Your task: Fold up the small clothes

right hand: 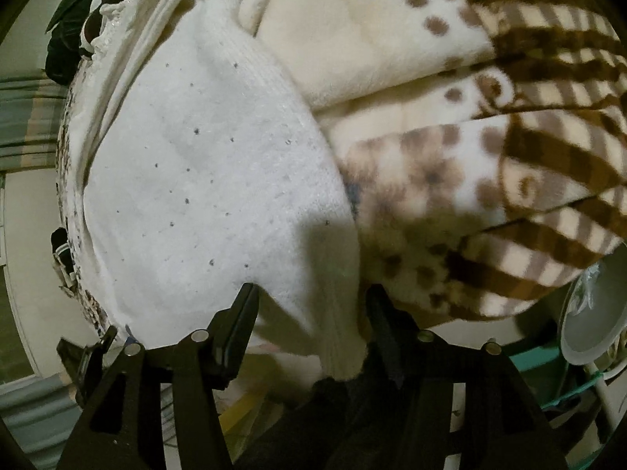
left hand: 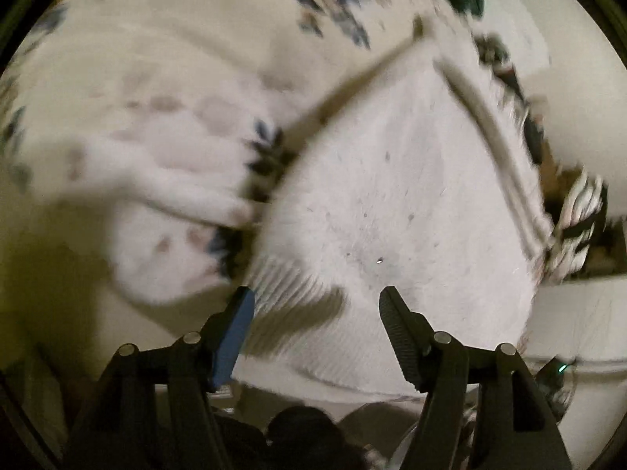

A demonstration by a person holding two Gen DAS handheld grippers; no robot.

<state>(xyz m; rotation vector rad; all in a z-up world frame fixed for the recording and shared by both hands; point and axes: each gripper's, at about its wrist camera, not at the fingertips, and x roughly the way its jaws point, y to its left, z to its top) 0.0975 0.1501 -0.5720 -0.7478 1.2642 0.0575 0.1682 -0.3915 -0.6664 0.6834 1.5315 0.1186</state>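
Knit [left hand: 392, 203], white and speckled, lies spread on the bedding, directly ahead of and below both grippers. Left gripper [left hand: 317, 297]: jaws roughly half open, nothing between the pads; the ribbed hem [left hand: 290, 293] sits just under and ahead of the blue-padded finger [left hand: 235, 333], apparently not pinched. Right gripper [right hand: 311, 293]: jaws also about half open; a corner of the knit [right hand: 337, 352] droops down between the fingers, but the pads do not look pressed on it. Long axis, seen from the left wrist, runs away from the jaws toward a narrow top where two seams or edges converge [left hand: 427, 39]. From the right wrist the knit [right hand: 203, 172] fans away up-left, with its right edge against the spotted blanket [right hand: 411, 164]. Both grippers sit at the near hem, left toward one corner and right toward the other; neither is clearly nearer. Likely next move is a re-grip at the hem or a fold away from the jaws, so hem-to-pad alignment matters. Left view is motion-blurred; a pale patterned cloth [left hand: 176, 203] left of the knit cannot be identified. Far end of the knit is bunched in the right view, sleeves not discernible. Right hem edge falls in gripper shadow.
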